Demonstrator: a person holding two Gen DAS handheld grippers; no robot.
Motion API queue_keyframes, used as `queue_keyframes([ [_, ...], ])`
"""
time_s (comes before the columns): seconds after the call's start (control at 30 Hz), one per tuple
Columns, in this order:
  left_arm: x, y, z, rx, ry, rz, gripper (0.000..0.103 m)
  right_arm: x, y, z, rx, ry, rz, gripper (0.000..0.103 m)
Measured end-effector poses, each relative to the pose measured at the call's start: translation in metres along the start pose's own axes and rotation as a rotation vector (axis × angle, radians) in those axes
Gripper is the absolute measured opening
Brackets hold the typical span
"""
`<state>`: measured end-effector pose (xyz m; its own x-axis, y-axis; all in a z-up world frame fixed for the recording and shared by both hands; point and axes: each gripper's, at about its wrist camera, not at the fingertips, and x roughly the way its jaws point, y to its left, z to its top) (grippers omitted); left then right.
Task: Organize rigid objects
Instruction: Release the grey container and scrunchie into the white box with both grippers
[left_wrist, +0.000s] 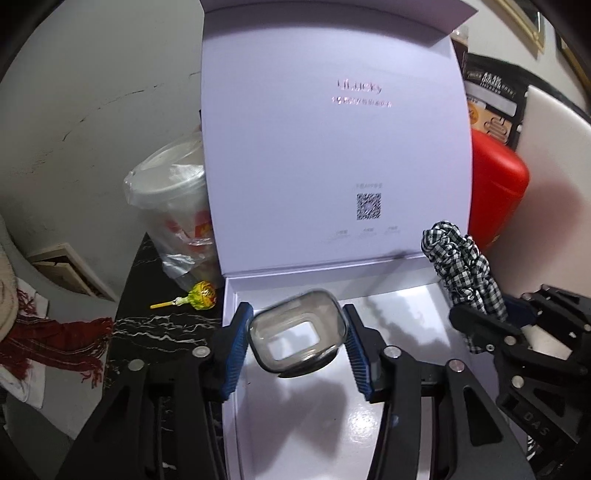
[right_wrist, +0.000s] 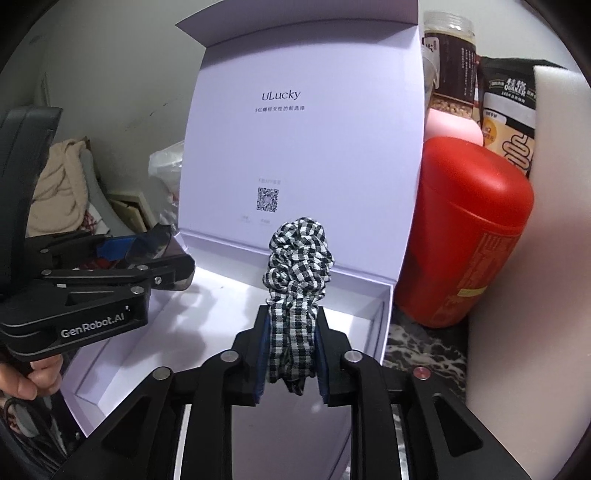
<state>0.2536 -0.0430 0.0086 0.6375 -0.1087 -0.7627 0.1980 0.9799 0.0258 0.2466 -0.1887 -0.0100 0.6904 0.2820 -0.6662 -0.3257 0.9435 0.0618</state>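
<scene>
2 items over 1 open box (left_wrist: 406, 314), lid (left_wrist: 332, 147) standing upright behind it.

Item 1: container (left_wrist: 297, 339). Clear, hard, glossy, a rounded rectangle with thick walls; empty, tilted, its mouth towards the camera. It sits between the blue ribbed pads (left_wrist: 236, 347) of the left gripper (left_wrist: 297, 308), over the near-left part of the box. Its upper edge is blurred, and I cannot tell whether the pads press on it or have let go.

Item 2: scrunchie (right_wrist: 295, 258). Black-and-white gingham cloth, soft and ruffled. The right gripper (right_wrist: 291, 310) is clamped on its lower part; the rest stands up above the jaws, over the middle of the box.

Box: smooth white card, straight walls, shallow, with a shiny floor.

Handling, as judged: bring the container low and level before parting the jaws fully, since a hard, slick piece dropped tilted may bounce or skid on that floor. Set it towards 1 corner so room is left. Keep both grippers apart and clear of the thin walls.

Beside the box: lollipop (left_wrist: 202, 295), bagged cup (left_wrist: 173, 199), red canister (right_wrist: 469, 229).
</scene>
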Motion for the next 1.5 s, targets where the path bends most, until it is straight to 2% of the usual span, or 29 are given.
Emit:
queue_keyframes([
  [0.1,0.001,-0.002,0.001,0.005,0.007,0.027,0.064,-0.002,0.001,0.000,-0.002,-0.007,-0.005,0.035],
  [0.17,-0.002,-0.003,0.002,0.010,-0.003,0.059,0.078,-0.004,0.000,0.000,-0.003,-0.015,-0.010,0.047],
  [0.23,-0.009,-0.002,0.000,0.016,-0.027,0.092,0.078,-0.006,0.000,0.001,-0.003,-0.021,-0.012,0.047],
  [0.33,-0.014,0.001,0.002,0.022,-0.031,0.104,0.078,-0.009,-0.002,0.001,0.001,-0.024,-0.019,0.051],
  [0.53,-0.029,0.007,0.004,0.008,-0.035,0.092,0.078,-0.019,0.000,0.004,0.000,-0.041,-0.026,0.052],
  [0.57,-0.032,0.006,0.005,0.006,-0.038,0.089,0.078,-0.022,0.000,0.003,-0.024,-0.090,-0.008,0.052],
  [0.77,-0.050,0.010,0.006,0.000,-0.072,0.075,0.078,-0.041,0.002,0.005,-0.023,-0.116,-0.028,0.052],
  [0.9,-0.064,0.008,0.005,0.007,-0.097,0.068,0.078,-0.059,0.004,0.004,-0.021,-0.141,-0.037,0.052],
  [1.07,-0.089,0.006,0.002,0.006,-0.131,0.026,0.078,-0.081,0.010,0.004,-0.026,-0.166,-0.057,0.053],
  [1.5,-0.149,-0.004,-0.013,0.031,-0.201,0.026,0.078,-0.150,0.025,-0.015,-0.029,-0.237,-0.086,0.056],
])
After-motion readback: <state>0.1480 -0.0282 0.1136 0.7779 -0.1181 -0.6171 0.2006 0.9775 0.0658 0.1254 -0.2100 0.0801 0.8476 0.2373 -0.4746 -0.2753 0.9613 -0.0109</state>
